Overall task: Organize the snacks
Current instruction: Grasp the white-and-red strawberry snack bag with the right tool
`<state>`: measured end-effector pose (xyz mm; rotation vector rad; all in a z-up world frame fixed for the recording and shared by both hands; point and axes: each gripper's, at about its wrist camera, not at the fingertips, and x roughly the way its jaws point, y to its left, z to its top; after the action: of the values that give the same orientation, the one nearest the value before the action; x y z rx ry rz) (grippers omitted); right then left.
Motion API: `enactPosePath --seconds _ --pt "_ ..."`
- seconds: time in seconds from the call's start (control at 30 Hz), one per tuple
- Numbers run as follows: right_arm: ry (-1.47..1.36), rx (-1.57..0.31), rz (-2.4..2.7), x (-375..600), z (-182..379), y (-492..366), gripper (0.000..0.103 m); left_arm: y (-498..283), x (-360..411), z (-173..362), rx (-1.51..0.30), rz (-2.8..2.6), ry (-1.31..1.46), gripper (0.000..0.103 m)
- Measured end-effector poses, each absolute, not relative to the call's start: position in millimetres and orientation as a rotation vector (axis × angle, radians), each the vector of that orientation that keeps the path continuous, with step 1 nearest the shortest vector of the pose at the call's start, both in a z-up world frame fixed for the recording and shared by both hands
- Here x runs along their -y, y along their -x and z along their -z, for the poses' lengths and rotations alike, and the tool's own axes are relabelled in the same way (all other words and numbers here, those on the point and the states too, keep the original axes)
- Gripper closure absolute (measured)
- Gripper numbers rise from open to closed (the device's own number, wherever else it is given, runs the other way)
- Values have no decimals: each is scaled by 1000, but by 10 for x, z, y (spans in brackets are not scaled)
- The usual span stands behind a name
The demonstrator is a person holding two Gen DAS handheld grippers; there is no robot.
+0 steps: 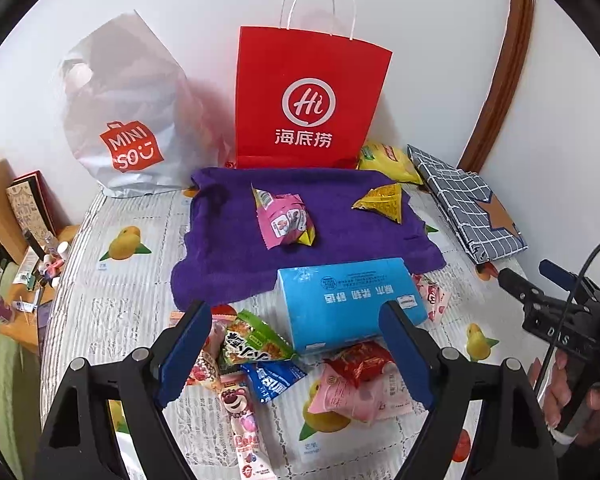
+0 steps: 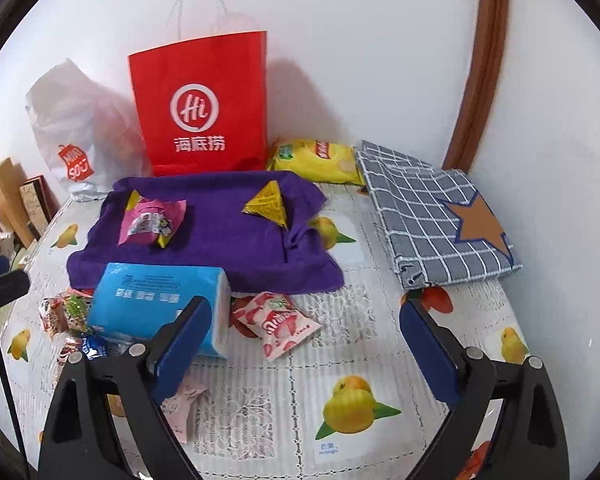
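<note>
Two bags (red paper bag (image 1: 312,96), white plastic bag (image 1: 128,120)), one purple towel (image 1: 300,216), two yellow triangular packets (image 1: 382,200), one blue tissue pack (image 1: 352,304)

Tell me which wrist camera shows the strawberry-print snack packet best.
The right wrist view: the strawberry-print snack packet lies unobstructed on the tablecloth beside the blue tissue pack. In the left wrist view only a sliver of it peeks out behind the tissue pack's right end.
</note>
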<state>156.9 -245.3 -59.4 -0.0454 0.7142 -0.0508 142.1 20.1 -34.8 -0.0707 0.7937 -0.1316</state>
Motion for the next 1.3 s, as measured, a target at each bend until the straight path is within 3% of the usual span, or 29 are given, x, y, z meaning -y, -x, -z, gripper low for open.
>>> enactPosePath --seconds 0.33,0.6,0.87,1.3 --pt "-43 -770 37 2720 911 -1741 9 -1521 -386 556 -794 44 79 17" --pt "-87 -846 -50 2679 1256 -2029 30 -1765 -585 748 -865 38 115 19" --pt "-43 -922 -141 2525 1596 -2312 38 -1847 -822 796 -858 17 169 18" --pt "20 -922 -229 2415 1741 -2481 38 -1993 -911 943 -903 8 193 17"
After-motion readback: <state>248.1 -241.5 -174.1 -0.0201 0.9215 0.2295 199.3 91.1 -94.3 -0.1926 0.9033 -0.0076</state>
